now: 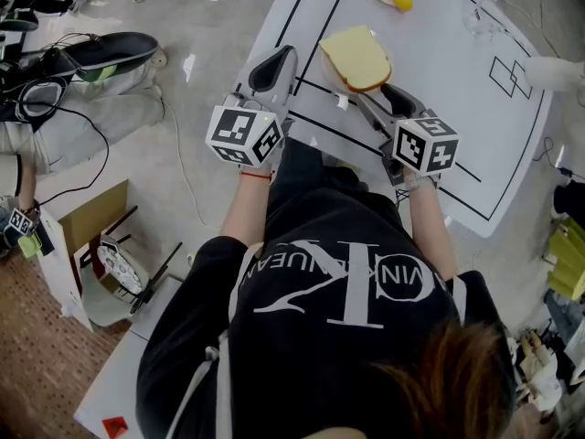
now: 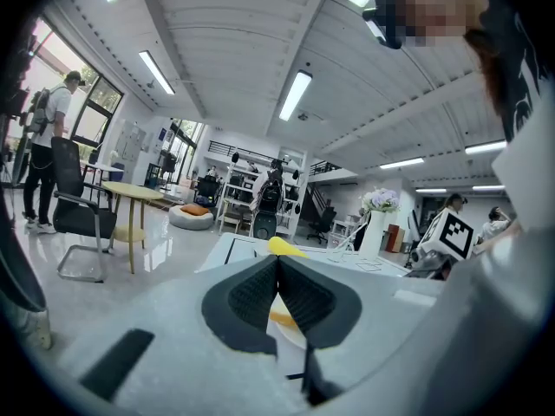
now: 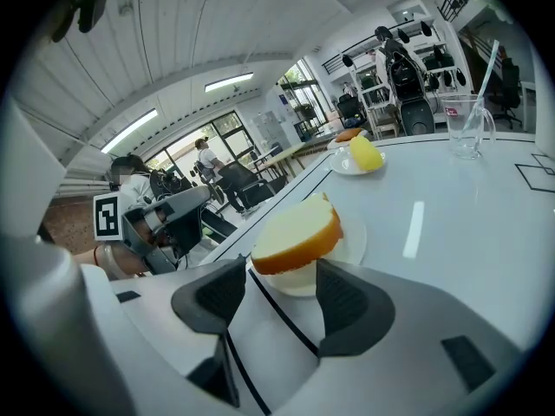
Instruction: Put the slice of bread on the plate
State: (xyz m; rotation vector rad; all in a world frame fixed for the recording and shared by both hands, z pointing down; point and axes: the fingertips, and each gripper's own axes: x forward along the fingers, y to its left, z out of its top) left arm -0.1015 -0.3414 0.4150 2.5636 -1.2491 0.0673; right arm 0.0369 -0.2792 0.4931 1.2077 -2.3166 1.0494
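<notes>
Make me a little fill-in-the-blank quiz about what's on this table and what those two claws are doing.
1. The left claw is ____.
2. The right claw is ____, and the slice of bread lies just beyond it on a plate.
3. The far plate holds something coloured ____.

Missing words: shut; open; yellow.

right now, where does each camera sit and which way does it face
Head view: on the person's head, looking steeply down at the table; torso, forearms, left tongs and right tongs show.
Left gripper view: rides the left tongs, along its shut jaws toward the banana.
Right gripper view: rides the right tongs, along its open jaws at the bread.
Shared: both gripper views show the banana.
</notes>
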